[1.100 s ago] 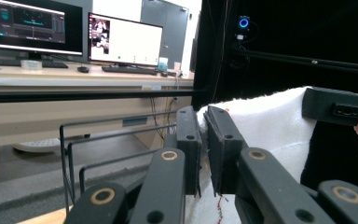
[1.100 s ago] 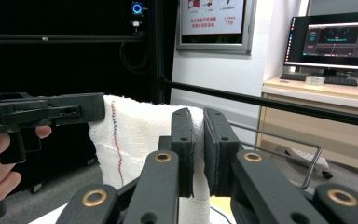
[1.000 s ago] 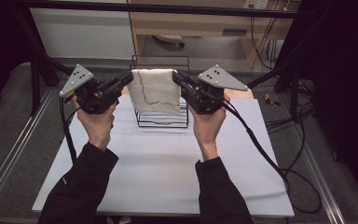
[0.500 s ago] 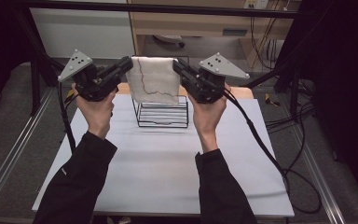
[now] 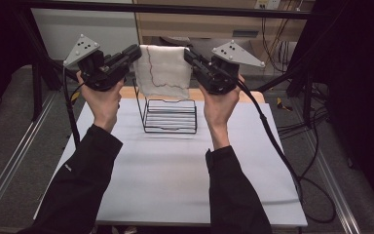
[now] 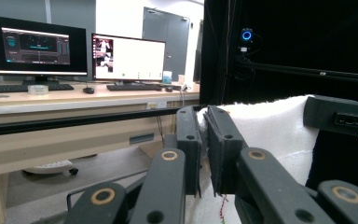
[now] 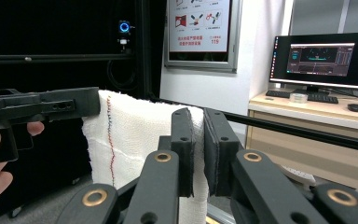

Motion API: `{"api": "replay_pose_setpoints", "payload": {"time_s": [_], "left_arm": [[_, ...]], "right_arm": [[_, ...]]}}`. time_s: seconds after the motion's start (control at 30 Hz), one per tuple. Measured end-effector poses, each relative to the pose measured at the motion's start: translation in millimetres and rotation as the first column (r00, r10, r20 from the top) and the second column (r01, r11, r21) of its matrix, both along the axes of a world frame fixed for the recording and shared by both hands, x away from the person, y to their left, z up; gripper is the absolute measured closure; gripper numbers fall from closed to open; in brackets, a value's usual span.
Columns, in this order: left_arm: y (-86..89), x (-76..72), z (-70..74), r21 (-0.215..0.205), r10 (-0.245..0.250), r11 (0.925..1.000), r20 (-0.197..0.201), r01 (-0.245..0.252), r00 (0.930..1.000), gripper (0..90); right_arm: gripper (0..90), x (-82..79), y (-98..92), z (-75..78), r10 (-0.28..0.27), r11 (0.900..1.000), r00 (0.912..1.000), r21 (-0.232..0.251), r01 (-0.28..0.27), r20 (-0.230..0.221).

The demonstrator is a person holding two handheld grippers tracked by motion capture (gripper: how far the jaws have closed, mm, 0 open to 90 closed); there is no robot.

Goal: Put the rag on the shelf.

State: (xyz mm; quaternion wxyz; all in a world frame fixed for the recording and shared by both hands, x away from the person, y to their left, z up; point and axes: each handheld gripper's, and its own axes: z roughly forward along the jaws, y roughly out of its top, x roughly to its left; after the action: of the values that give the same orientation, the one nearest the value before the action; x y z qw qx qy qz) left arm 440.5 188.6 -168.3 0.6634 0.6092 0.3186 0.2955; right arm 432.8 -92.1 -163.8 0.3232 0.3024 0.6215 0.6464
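My left fingers (image 5: 135,52) are clamped on one top corner of the white woven cloth with a thin red-and-dark stitched line (image 5: 163,70), and my right fingers (image 5: 189,53) are clamped on the other corner. The cloth hangs stretched between them, above the black wire rack (image 5: 170,117) near the far edge of the white surface (image 5: 175,180) — its lower edge just at the rack's top.

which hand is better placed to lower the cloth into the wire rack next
Neither clearly: the left gripper and right gripper each pinch a top corner of the white cloth at equal height above the wire rack. Likely both lower together.
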Motion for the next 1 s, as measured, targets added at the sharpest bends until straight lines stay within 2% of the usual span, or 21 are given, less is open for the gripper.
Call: {"api": "replay_pose_setpoints", "payload": {"time_s": [0.17, 0.33, 0.6, 1.0], "left_arm": [[-1.4, 6.6, 6.7, 0.01, 0.008, 0.9999, 0.005, -0.008, 1.0, 83.7], [-1.4, 12.3, 10.9, 0.001, 0.011, 0.9999, 0.006, -0.011, 0.9999, 83.7], [-3.1, 23.0, 15.0, 0.011, 0.022, 0.9997, 0.006, -0.022, 0.9997, 83.7], [-5.0, 43.1, 20.1, 0.012, 0.041, 0.9991, -0.017, -0.041, 0.999, 83.7]], "right_arm": [[83.6, 5.1, 0.2, 6.0, -0.006, 1.0, 1.0, -0.002, 0.006, 0.007], [83.6, 11.9, 1.4, 12.1, -0.014, 1.0, 0.9998, -0.009, 0.014, 0.014], [83.6, 26.6, 1.7, 16.5, -0.024, 1.0, 0.9997, -0.006, 0.024, 0.004], [83.6, 48.2, 2.1, 19.5, -0.028, 1.0, 0.9996, -0.003, 0.028, -0.01]]}}
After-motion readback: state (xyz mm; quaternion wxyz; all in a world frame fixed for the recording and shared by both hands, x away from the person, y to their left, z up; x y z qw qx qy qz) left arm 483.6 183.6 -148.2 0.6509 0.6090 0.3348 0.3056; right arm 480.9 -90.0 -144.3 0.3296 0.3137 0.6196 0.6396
